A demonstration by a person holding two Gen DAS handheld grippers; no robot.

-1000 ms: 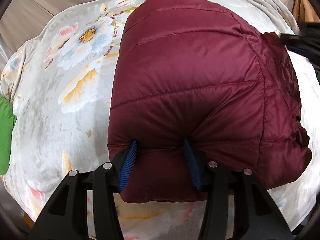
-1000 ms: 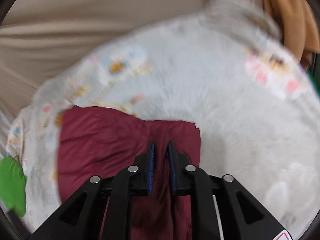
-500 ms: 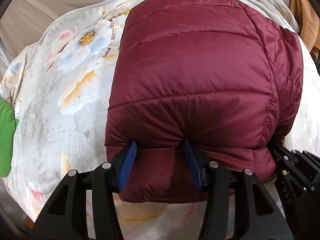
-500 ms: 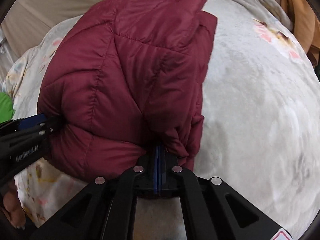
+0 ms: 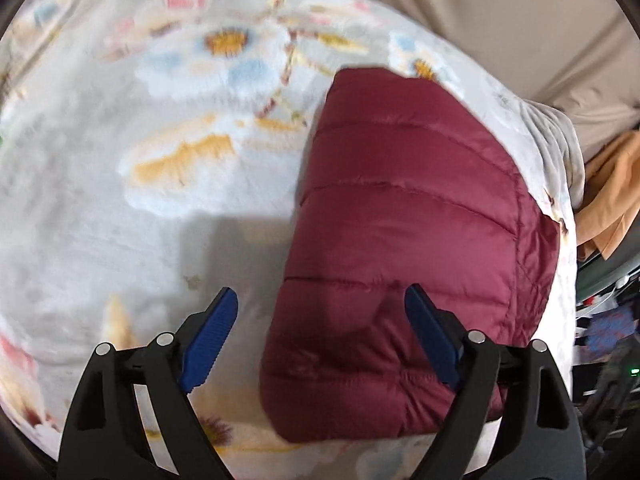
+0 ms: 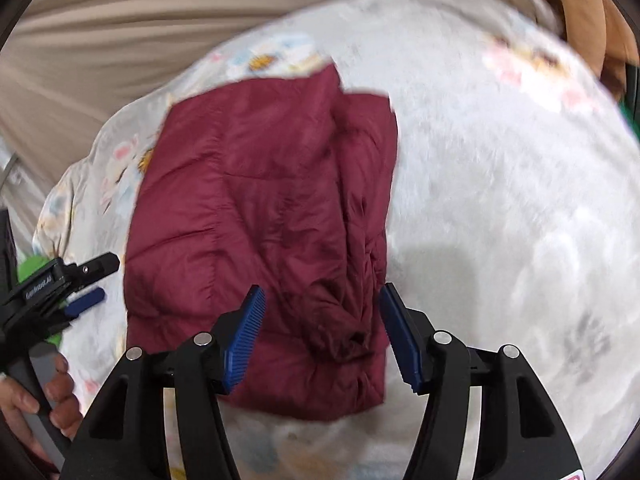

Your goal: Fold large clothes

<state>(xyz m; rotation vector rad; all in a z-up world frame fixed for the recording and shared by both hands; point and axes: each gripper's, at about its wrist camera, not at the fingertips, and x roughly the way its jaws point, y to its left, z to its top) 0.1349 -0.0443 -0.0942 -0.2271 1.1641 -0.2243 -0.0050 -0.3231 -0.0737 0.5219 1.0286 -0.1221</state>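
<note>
One maroon puffer jacket (image 5: 404, 248) lies folded into a compact bundle on a floral blanket (image 5: 120, 220); whether a bed or a bench is beneath cannot be told. In the left wrist view the left gripper (image 5: 322, 336) hovers over the bundle's near left edge, its fingers (image 5: 212, 334) spreading apart with nothing pressed between them: one blue pad stands over bare blanket, the other over the jacket. In the right wrist view the right gripper (image 6: 322, 332) is also opening, its fingers (image 6: 246, 334) straddling the crumpled near right edge without clamping it. From each gripper the bundle runs away toward 12 o'clock, its long axis roughly along that line. Both grippers sit at the near end, about equally close. There are two grippers, and one hand (image 6: 36, 404) shows at 8 o'clock in the right view. The fold looks finished and released.
</note>
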